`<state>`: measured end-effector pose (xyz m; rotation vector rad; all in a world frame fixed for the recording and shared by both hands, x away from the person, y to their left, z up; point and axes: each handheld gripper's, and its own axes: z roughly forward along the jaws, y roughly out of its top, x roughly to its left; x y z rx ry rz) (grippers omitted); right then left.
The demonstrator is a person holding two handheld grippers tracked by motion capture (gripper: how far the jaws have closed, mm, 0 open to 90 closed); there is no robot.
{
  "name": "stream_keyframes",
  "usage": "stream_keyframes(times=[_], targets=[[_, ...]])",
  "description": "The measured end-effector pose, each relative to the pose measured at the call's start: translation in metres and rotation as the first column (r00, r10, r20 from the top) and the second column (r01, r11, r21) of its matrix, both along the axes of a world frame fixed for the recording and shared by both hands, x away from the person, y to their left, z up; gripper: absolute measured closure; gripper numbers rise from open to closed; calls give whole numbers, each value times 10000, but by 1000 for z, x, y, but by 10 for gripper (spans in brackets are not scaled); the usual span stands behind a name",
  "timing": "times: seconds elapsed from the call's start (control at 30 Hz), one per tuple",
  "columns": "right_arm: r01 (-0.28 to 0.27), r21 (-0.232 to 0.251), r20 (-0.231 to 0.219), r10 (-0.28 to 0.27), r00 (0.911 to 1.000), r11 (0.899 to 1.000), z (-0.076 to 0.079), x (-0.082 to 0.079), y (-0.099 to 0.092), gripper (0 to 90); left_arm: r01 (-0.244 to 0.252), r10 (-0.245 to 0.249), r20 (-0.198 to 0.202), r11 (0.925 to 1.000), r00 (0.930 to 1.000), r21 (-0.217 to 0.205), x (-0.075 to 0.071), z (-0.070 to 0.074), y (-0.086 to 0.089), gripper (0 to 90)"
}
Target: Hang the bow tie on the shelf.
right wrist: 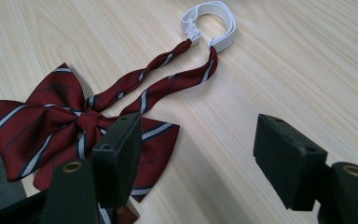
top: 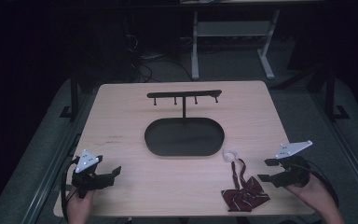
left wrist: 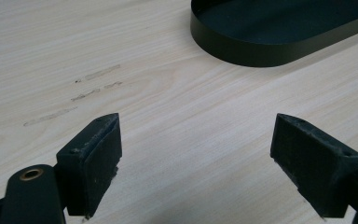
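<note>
Both grippers idling open at the near edge of the bench; bow tie lying by the right one.

We are seeing the left gripper (top: 108, 175) hovering over bare wood at the near-left corner of the bench (top: 121, 121), jaws spread apart and holding nothing. The right gripper (top: 266, 170) is sitting near-right, jaws likewise apart. The striped red bow tie (right wrist: 74, 126) is lying flat just beside it, its white strap loop (right wrist: 214, 25) pointing toward the black oval tray (top: 184, 137) with its hook stand (top: 184, 95).
</note>
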<state>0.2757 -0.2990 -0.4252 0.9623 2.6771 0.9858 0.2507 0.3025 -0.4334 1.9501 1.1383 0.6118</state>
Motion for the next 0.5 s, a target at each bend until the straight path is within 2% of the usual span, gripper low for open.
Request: stream_keyframes(times=[0.23,0.3,0.5], targets=[[-144,-201,-35,143,9999,9997,2,1,5,321,76,-76,-65,9999,9999,77,0,-1,2,161],[-228,-386,-7,228,9997,9990,6,3,11,325,-2,2,26,10000,10000,-59,-1,0,1,161],[-476,-555,108,482,9988,9973,16,9,25,344,-54,54,66,10000,10000,-21,-2,0,3,161]])
